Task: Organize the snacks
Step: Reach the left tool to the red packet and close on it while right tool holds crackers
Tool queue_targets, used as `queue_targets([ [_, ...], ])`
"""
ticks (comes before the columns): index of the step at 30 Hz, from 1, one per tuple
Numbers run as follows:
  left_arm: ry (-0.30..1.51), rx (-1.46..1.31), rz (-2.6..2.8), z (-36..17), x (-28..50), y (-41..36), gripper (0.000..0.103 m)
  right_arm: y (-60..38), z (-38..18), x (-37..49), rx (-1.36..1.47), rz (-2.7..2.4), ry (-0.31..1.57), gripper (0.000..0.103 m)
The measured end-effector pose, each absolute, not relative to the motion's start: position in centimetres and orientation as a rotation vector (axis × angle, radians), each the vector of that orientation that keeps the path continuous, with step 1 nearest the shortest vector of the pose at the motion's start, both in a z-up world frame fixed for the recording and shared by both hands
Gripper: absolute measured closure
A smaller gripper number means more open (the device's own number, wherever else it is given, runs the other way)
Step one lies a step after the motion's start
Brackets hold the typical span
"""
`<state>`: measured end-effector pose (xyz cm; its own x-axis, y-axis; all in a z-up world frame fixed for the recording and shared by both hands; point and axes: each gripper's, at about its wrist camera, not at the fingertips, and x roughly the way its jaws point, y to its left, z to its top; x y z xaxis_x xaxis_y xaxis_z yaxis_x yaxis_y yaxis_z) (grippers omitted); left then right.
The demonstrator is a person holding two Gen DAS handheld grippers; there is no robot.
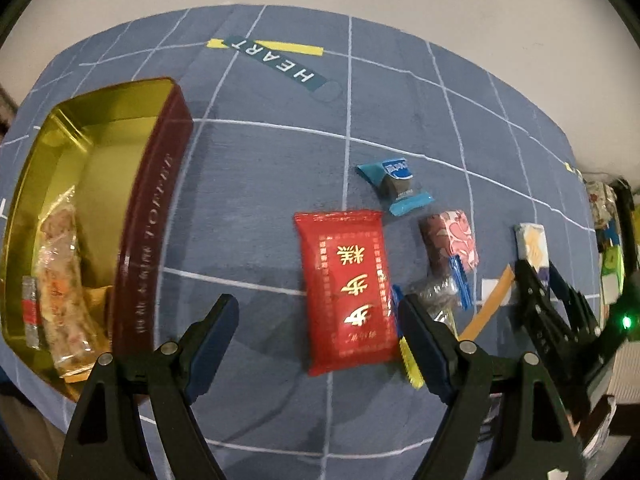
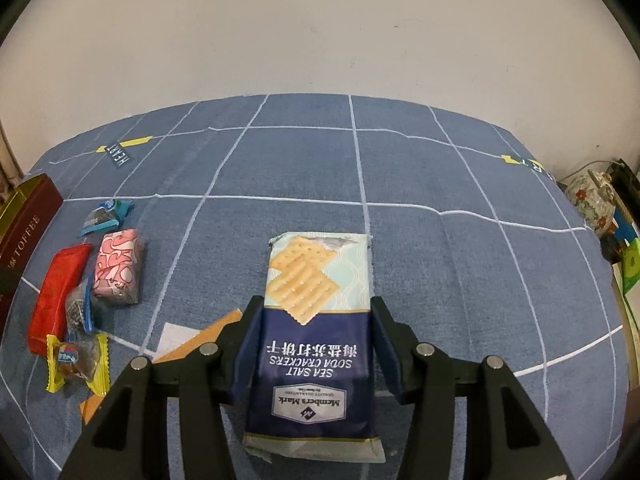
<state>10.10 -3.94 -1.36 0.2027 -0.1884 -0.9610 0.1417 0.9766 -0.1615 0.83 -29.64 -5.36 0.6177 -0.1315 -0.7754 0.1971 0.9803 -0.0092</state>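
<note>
so the right gripper [image 2: 316, 344] has its two fingers squeezed onto the sides of a sea salt soda cracker pack [image 2: 316, 320], which sticks out past the fingertips toward the wall and hangs just over the blue grid cloth [image 2: 440, 264]. Off to the left of those fingers sits a little heap of snacks: pink patterned pack [image 2: 118, 267], red packet [image 2: 58, 296], yellow-wrapped candy [image 2: 78, 360] and a blue-wrapped one [image 2: 105, 216] further out.

the left gripper [image 1: 320, 320] is pointing down at the cloth with its fingers spread wide and nothing between the pads. The red packet lies just ahead, closer to its right finger. Well out to the left of the left finger is the open toffee tin [image 1: 148, 216], gold inside, with a couple of wrapped snacks [image 1: 60, 280] already lying in it
</note>
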Motion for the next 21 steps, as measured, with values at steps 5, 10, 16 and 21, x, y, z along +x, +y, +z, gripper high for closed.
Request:
queue_targets([
  [5, 1.379, -0.035, -0.190, -2.8, 11.0, -5.0, 0.024, -29.6, -5.3, 0.8, 0.080, -0.189, 0.886, 0.049],
  [10, 1.393, -0.010, -0.190, -3.8, 11.5, -6.1, 0.024, -29.5, -5.3, 0.8, 0.079, -0.192, 0.885, 0.049],
  [16, 1.386, 0.051, -0.188, -5.0, 11.8, -7.7, 0.024, -29.5, -5.3, 0.8, 0.079, -0.192, 0.885, 0.049],
  [21, 1.369, 0.078, -0.188, -5.3, 11.6, -8.0, 0.026, -29.5, -5.3, 0.9, 0.079, -0.192, 0.885, 0.049],
])
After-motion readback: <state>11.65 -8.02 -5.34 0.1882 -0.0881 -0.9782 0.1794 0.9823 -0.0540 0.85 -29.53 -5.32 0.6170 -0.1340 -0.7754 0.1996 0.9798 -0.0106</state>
